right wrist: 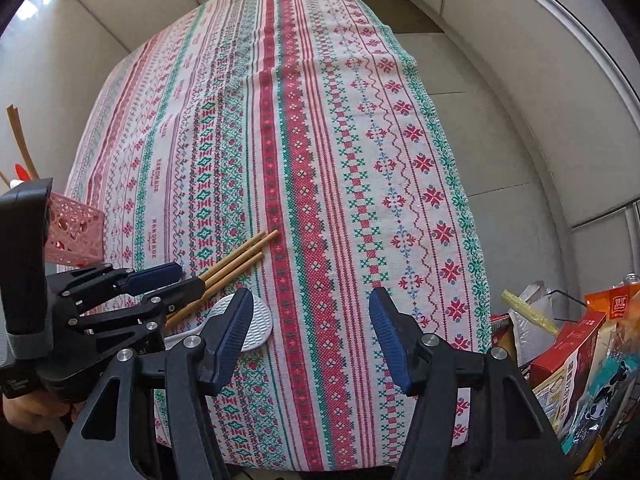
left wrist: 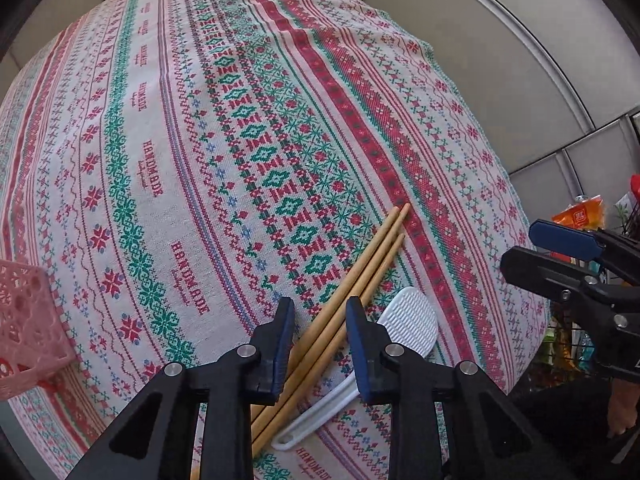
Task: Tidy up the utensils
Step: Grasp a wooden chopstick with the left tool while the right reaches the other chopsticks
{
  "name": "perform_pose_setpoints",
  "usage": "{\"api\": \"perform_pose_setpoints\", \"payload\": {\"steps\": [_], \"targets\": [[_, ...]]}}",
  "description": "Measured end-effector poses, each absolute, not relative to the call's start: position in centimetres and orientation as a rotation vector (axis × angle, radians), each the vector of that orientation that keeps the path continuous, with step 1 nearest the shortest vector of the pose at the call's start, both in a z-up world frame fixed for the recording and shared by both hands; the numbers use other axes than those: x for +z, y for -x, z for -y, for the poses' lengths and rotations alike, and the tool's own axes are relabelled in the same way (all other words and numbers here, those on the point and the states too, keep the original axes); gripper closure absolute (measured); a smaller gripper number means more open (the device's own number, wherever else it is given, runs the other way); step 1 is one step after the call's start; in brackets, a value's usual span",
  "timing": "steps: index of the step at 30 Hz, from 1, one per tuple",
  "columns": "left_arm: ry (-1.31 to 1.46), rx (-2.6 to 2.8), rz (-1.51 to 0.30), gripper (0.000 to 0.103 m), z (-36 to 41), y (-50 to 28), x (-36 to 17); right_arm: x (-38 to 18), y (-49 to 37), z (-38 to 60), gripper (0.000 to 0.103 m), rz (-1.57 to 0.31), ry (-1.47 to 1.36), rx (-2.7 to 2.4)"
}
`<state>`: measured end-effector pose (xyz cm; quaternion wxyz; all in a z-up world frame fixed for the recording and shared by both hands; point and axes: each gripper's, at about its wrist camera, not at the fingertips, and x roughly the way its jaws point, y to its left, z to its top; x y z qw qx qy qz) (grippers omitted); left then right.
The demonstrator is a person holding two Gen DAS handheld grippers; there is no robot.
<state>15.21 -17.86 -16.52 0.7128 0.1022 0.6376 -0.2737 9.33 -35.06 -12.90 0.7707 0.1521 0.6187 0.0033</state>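
Three wooden chopsticks lie together on the patterned tablecloth, tips pointing away. A white plastic rice paddle lies beside them on the right. My left gripper is open, its jaws on either side of the chopsticks, low over the cloth. In the right wrist view the left gripper sits over the chopsticks and the paddle. My right gripper is open and empty, to the right of the utensils, above the cloth. It also shows in the left wrist view.
A pink lattice basket stands at the table's left edge; it also shows in the right wrist view with utensils sticking up behind it. Snack boxes and bags crowd the floor to the right of the table. Grey tiled floor lies beyond.
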Motion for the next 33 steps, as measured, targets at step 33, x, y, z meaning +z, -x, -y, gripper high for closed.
{"api": "perform_pose_setpoints", "payload": {"steps": [33], "targets": [[-0.356, -0.404, -1.253, 0.097, 20.2, -18.7, -15.4, -16.2, -11.7, 38.4, 0.04, -1.424, -0.606, 0.009]]}}
